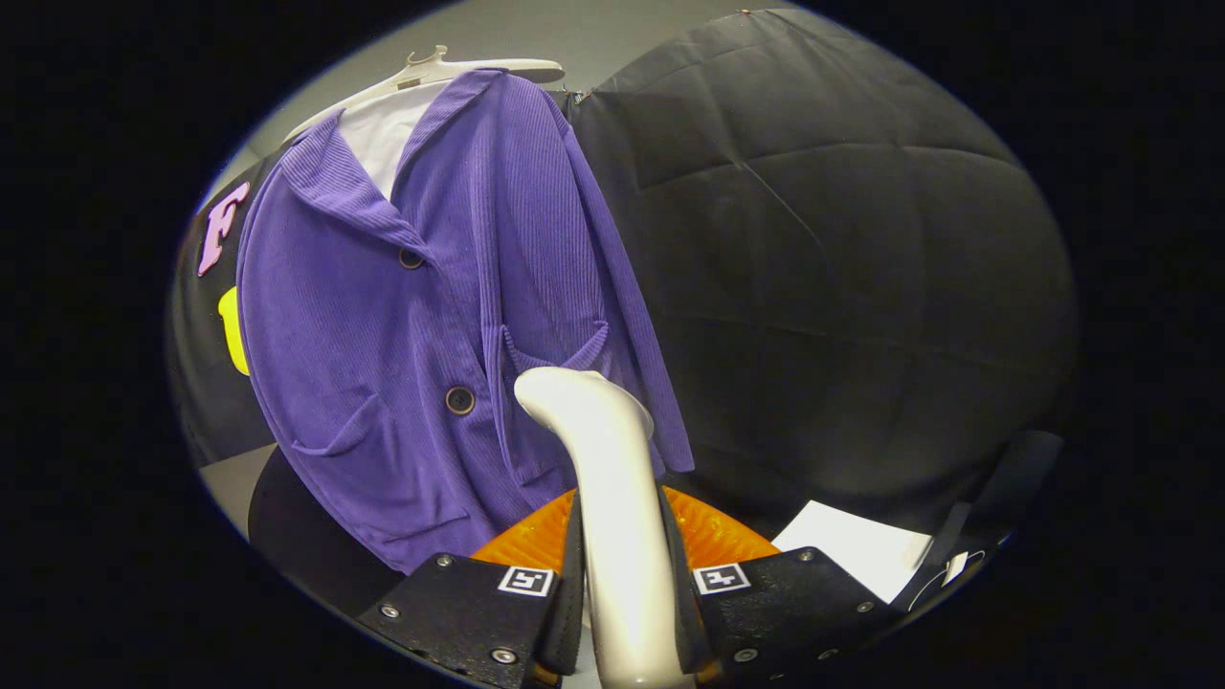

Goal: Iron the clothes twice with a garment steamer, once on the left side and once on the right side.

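Tongs (627, 584): one pair, hand-held, two fingers (572, 584) pointing forward and slightly upward. Jaws drawn in close, both fingers pressing the sides of the steamer handle (612, 498), which stands upright between them, its head beyond the fingertips.

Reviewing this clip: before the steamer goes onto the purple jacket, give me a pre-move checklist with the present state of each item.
1. Grip: ok. The gripper is shut on the steamer handle, one finger on each side.
2. Steamer head aimed at the garment: ok. It points toward the purple jacket, near a lower pocket.
3. Head touching the fabric: cannot tell; the view does not settle whether there is a gap.
4. Jacket hung ready: ok. It hangs from a white hanger and is buttoned in front.
5. Steam running: cannot tell; none visible.
6. Passes already done on either side: cannot tell from this moment.
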